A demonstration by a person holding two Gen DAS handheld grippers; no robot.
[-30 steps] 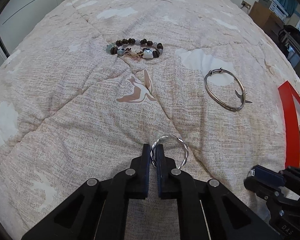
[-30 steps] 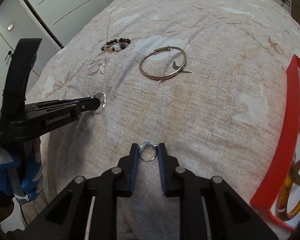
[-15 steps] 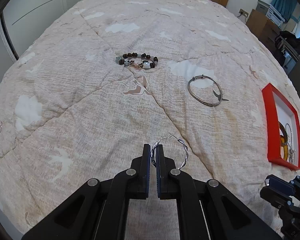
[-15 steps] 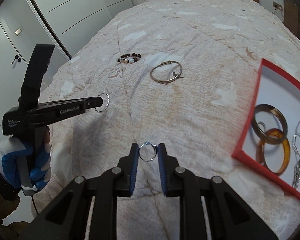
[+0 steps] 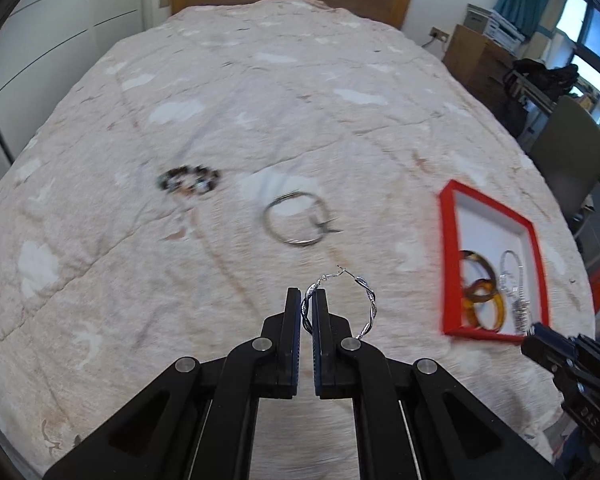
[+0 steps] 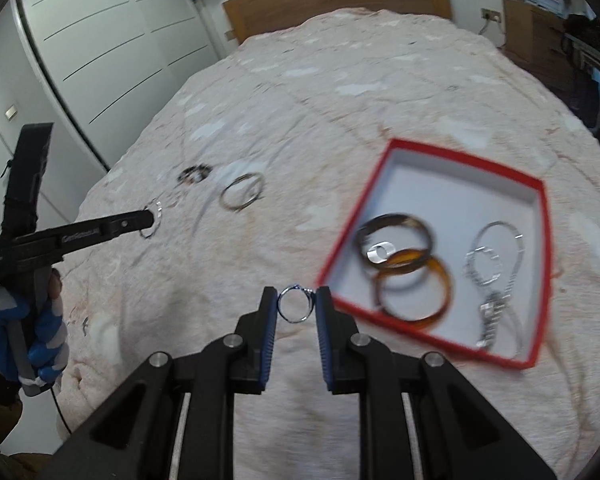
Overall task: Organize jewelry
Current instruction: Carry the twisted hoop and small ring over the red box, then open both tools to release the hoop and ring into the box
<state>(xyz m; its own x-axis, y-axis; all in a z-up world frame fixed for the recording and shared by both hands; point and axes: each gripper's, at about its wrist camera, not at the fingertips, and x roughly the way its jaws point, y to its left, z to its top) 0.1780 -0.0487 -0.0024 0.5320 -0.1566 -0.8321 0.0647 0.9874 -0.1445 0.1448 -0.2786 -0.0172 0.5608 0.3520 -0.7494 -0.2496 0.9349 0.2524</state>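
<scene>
The left gripper (image 5: 308, 300) is clamped on a twisted hoop (image 5: 370, 304), left of the red box (image 6: 542, 216). The right gripper (image 6: 296, 304) pinches a ring (image 6: 295, 307) at the box's near-left edge.

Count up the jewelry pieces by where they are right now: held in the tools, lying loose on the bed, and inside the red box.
Held in tools: 2, twisted hoop earring in left tool, small ring in right tool
Loose on bed: 2, beaded bracelet, metal bangle
In red box: about 4, two brown bangles and blurred silver pieces
Total: about 8
</scene>
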